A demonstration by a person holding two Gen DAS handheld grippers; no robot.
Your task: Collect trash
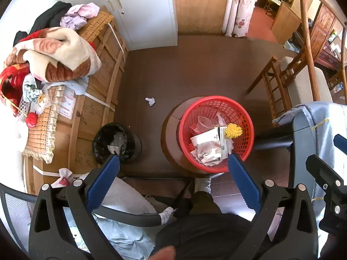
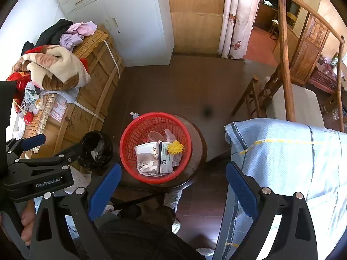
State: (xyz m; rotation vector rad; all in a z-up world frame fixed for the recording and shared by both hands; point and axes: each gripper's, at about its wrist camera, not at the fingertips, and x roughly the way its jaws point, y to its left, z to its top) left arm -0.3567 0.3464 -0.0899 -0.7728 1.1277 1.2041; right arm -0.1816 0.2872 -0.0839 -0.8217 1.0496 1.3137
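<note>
Item: crumpled tissue point(image 1: 150, 101) on the dark floor, well beyond the red basket point(image 1: 243, 117), which sits on a round stool and already holds paper scraps; a black bin point(image 1: 104, 134) stands to its left. Left gripper point(image 1: 173, 162) and right gripper point(image 2: 173, 171): both spread wide, empty, held high above the floor. The tissue lies ahead and left of both; the left gripper looks the nearer; no clear long axis.

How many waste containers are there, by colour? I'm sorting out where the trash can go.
Red basket: 1
Black bin: 1
Total: 2
</note>
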